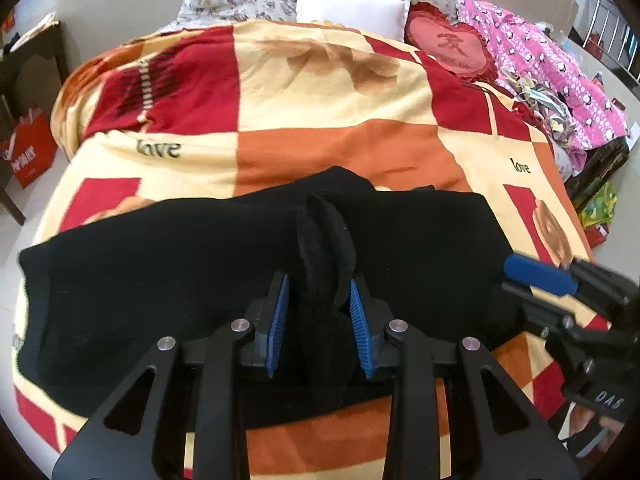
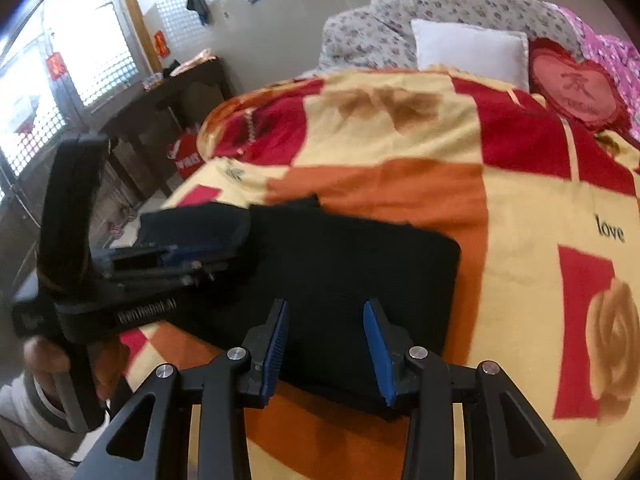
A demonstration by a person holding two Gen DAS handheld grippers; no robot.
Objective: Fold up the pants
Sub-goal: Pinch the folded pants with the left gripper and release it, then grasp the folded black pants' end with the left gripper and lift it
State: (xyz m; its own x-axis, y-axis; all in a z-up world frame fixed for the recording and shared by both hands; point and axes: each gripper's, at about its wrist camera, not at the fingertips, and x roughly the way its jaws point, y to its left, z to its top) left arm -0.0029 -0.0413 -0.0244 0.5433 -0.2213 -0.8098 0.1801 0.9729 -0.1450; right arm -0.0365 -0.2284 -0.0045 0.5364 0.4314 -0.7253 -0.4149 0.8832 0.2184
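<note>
Lying crosswise on the blanket (image 1: 332,152), the pants (image 1: 200,256) bunch between the left gripper (image 1: 318,300)'s parted fingers; right gripper (image 2: 326,326) gapes empty.

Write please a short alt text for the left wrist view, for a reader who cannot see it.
Black pants lie folded on a red, orange and cream blanket, and a bunched ridge of the fabric stands between the blue pads of the left tongs. The right tongs reach in over the pants' right edge; pillows lie beyond.

Black pants (image 1: 200,264) lie folded flat across the lower middle of the frame on a checked blanket (image 1: 320,100), one raised fold bunched up at centre.
</note>
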